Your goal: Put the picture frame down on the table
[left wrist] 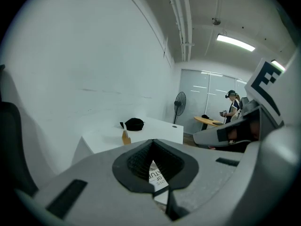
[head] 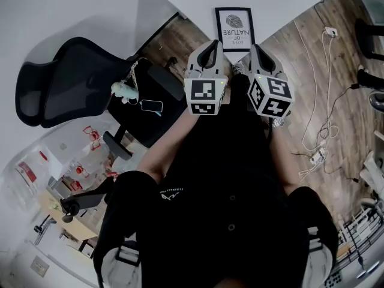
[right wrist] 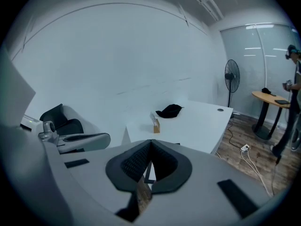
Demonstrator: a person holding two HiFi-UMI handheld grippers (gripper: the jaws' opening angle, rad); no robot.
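Nearest, the left gripper (head: 209, 50) and right gripper (head: 260, 53) sit side by side, markers almost touching. Each one's own view shows its fingers (left wrist: 134, 165) drawn together at the tips, gripping nothing. Just beyond the tips, between the two, the picture frame (head: 234, 29) seems to stand on the wood floor (head: 300, 59), propped against the base of the white worktop (head: 282, 2), so it is not yet lifted. Only slivers of it show through the slits under the closed tips. The likely trouble is that closed fingers nudge the thin, leaning frame, so that it slides flat or topples. They need to spread first and take opposite edges evenly, or it may twist. Farther off, a small block (right wrist: 154, 125) and a dark bundle (right wrist: 169, 110) sit on the worktop.
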